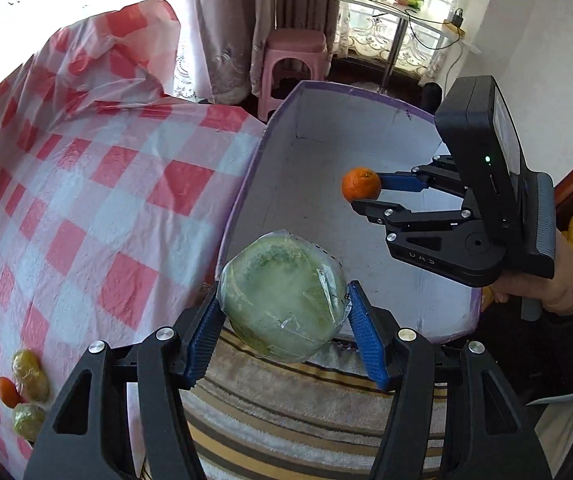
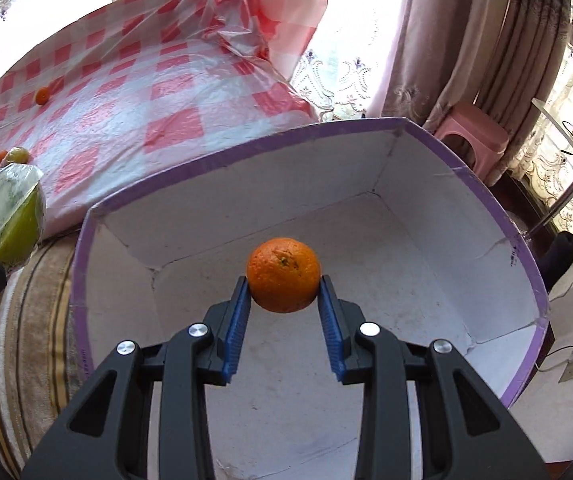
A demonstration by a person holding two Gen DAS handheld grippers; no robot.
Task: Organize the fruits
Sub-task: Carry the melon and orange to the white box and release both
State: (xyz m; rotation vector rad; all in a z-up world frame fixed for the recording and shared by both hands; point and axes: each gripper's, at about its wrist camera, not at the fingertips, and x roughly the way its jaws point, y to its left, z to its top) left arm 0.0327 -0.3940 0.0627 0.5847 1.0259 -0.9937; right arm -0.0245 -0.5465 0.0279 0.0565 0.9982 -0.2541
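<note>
Melon [image 1: 284, 298], pale green and wrapped in clear film, sits clamped between the blue pads [image 1: 206, 338] of the left gripper [image 1: 282, 334], held in the air over a striped cloth [image 1: 306, 392] at the near corner of the box [image 1: 242, 196]. The right gripper [image 2: 284, 300] pinches a small orange [image 2: 283, 275] between its own blue pads [image 2: 236, 326], hanging above the white floor of the box, which is open-topped with a purple rim. In the left wrist view the right gripper reaches in from the right side over the box. To the left of the box lies a red-and-white checked plastic sheet [image 1: 98, 184]; on it rest two wrapped yellowish-green fruits [image 1: 30, 376] and another small orange [image 1: 6, 392] touching them. Farther back stand a pink stool [image 1: 292, 64], curtains [image 1: 238, 20] and a white side table [image 1: 398, 12].
</note>
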